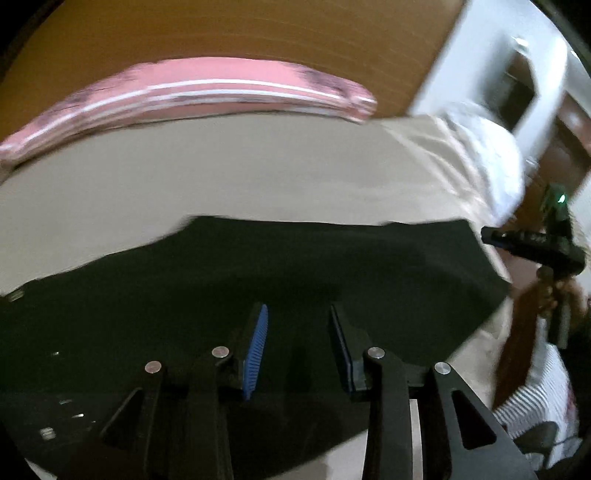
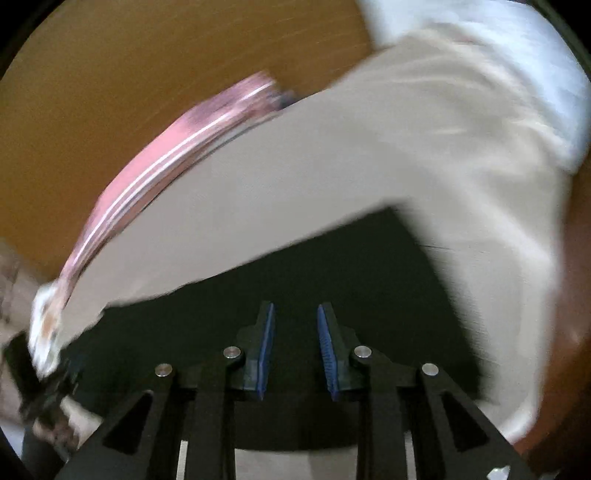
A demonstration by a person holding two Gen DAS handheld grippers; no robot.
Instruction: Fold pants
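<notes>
Black pants point(image 1: 295, 266) lie flat on a beige sheet point(image 1: 221, 177); they also show in the right wrist view point(image 2: 351, 266). My left gripper point(image 1: 299, 314) is open above the pants, with nothing between its blue pads point(image 1: 256, 347). My right gripper point(image 2: 295, 314) is open above the pants, empty, with its blue pads point(image 2: 328, 350) apart. The right gripper shows at the right edge of the left wrist view point(image 1: 535, 243). The left gripper shows blurred at the lower left of the right wrist view point(image 2: 44, 391).
A pink striped cloth point(image 1: 207, 92) lies along the far edge of the sheet, also in the right wrist view point(image 2: 147, 173). An orange-brown wooden board point(image 1: 240, 33) stands behind it. White bedding point(image 1: 491, 155) is bunched at the far right.
</notes>
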